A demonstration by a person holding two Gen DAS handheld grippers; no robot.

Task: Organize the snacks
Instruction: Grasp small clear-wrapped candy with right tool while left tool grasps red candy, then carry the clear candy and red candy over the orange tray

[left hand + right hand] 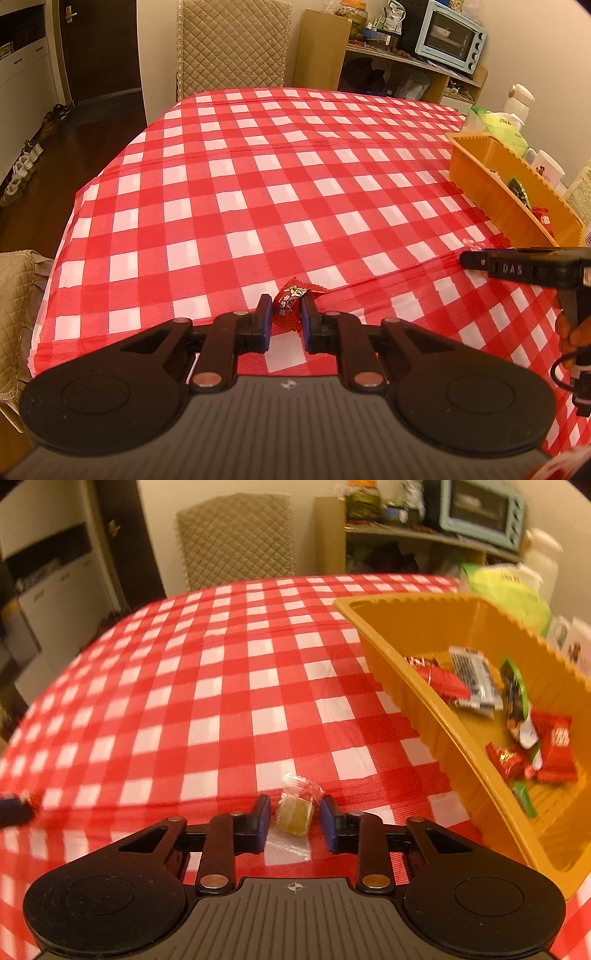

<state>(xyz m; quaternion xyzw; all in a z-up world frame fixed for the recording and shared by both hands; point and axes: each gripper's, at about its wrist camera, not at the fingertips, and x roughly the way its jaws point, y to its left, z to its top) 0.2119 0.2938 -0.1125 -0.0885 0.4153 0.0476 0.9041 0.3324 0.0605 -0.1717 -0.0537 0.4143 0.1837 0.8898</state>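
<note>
Left wrist view: left tool (pixel 287 314) pinches a red candy (pixel 291 301) above the checked worktop (pixel 221 184). Right tool (pixel 291 821), pads not yet touching, straddles a clear-wrapped sweet (pixel 293 814) lying beside the orange basket (pixel 461 734).

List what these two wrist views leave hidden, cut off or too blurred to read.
- Orange bin, left view: near wall hides most snacks.
- Red snack, left view: left gripper covers its sides.
- Clear-wrapped snack, right view: blur; contact with right gripper unclear.
- Bin's near end, right view: edge-cropped.
</note>
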